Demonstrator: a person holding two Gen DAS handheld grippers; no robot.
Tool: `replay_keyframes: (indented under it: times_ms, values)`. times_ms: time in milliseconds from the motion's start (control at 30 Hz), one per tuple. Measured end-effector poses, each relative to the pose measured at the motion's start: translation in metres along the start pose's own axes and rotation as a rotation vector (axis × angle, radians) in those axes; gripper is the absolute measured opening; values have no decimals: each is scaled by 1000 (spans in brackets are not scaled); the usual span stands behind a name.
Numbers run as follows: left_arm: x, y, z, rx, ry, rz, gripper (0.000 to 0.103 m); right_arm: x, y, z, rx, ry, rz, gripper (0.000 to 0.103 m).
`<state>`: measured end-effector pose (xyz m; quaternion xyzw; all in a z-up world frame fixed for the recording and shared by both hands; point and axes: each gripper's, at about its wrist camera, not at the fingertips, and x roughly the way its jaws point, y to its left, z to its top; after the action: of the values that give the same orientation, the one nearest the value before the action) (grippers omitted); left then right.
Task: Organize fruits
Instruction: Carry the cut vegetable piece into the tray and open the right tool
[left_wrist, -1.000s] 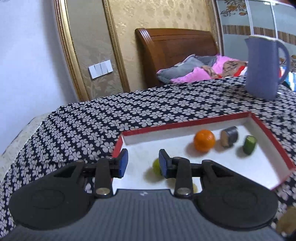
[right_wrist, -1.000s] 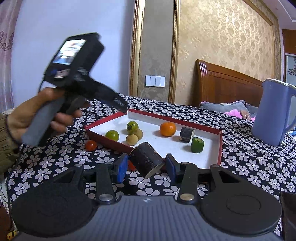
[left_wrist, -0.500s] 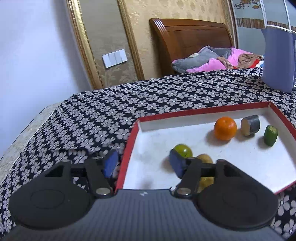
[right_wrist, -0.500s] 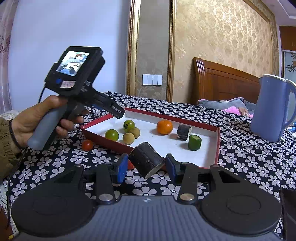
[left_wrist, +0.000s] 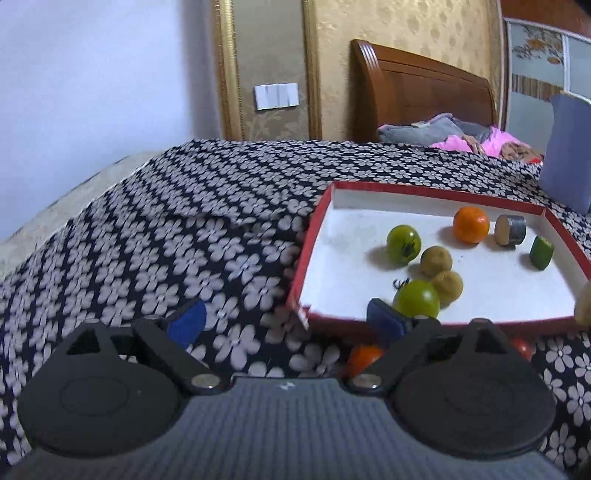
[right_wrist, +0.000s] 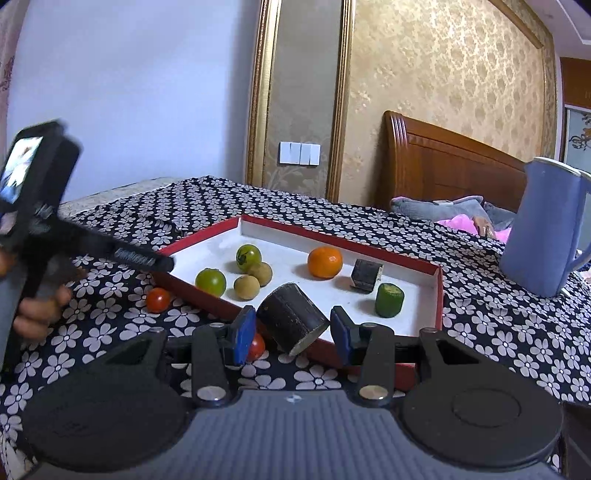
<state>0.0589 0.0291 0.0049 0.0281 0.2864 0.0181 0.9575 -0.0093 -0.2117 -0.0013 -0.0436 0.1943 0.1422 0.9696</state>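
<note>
Beside the red tray (right_wrist: 437, 291), right gripper (right_wrist: 291, 334) fingers clamp a dark chunk (right_wrist: 291, 321); left gripper (left_wrist: 284, 325) fingers spreading, empty

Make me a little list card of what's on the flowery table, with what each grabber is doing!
tray: red tray, white inside
in tray: orange, two green tomatoes, two brown longans, dark chunk, green chunk
outside tray: red tomatoes on cloth
right gripper: holds dark cylinder
left gripper: opening, holding nothing
jug: blue jug, behind tray
</note>
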Motion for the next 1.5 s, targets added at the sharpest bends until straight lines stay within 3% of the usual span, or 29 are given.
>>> replay_keyframes:
  times_ms: [367,1200,1500]
  values:
    - [-7,14,-16,-48,4,-16,96,35,-9,32,-4,-8,-72,43]
    - [-11,12,-27,-29,-33,3,100,123,-38,35,114,82,-222,44]
    - [-16,15,-27,-48,-53,-3,103,90,-34,31,116,27,-239,49]
